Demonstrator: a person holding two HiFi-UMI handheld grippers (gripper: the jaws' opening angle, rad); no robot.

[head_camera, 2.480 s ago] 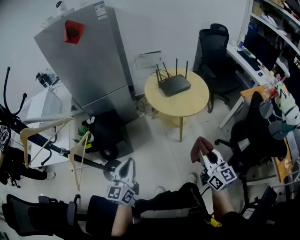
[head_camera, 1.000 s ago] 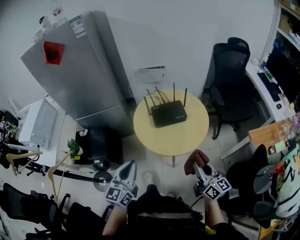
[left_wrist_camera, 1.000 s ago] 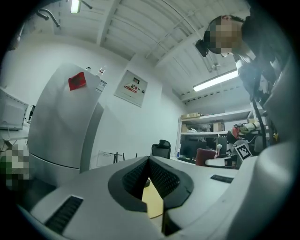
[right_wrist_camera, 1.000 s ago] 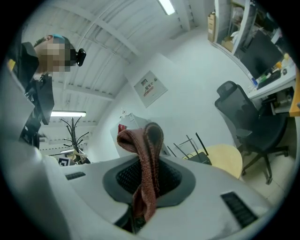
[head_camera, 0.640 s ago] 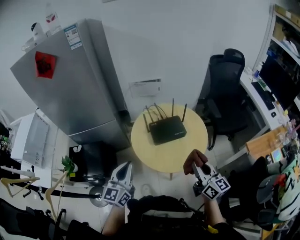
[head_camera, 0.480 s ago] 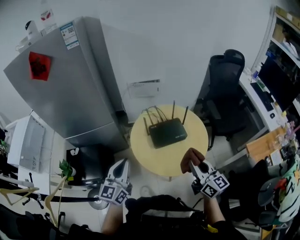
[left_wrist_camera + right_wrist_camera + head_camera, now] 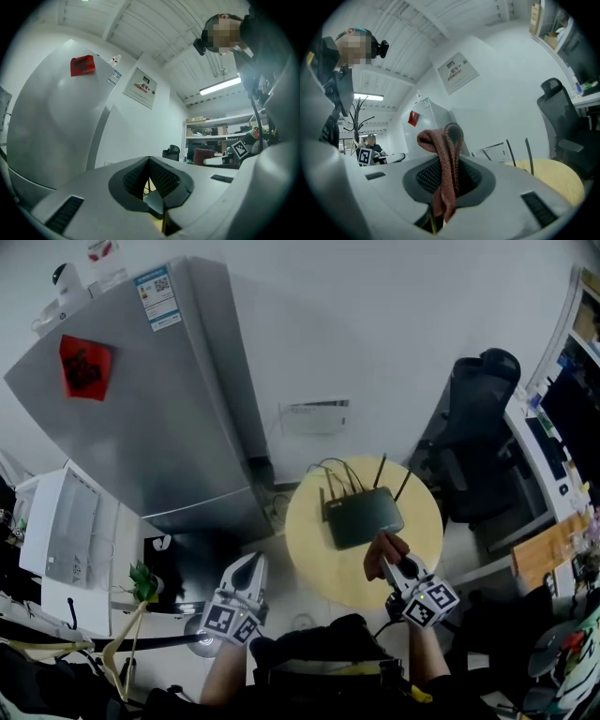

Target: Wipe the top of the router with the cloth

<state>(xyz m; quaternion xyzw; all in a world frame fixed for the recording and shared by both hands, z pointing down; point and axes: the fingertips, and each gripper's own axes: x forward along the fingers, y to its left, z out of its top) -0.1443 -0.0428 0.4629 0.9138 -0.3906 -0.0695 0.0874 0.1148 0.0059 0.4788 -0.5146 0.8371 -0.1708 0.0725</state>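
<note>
A: Right tool [image 7: 443, 213] is clamped tight on the cloth [image 7: 444, 161], red-brown fabric bunched up and flopping over the jaws

B: And the left tool [image 7: 159, 206]?

A: Jaws pressed together, nothing between them, held low off the worktop's left side

B: Where's the cloth against the target?

A: In the head view it hangs at the near edge of the router [image 7: 364, 518], the black box sitting mid-worktop [image 7: 314, 545], with its antennas [image 7: 380, 470] up along the far side. Touching or not, I can't tell

B: Progress call?

A: I'd say the cloth is in hand and at the router, but the wipe itself looks not yet started; the whole top is left to cover

B: Room to move?

A: Bare round worktop on every side of the router, so strokes have space. Mind the antennas at the back edge. The office chair [image 7: 473, 460] stands near on the right and the fridge [image 7: 159, 399] on the left, neither over the worktop
</note>
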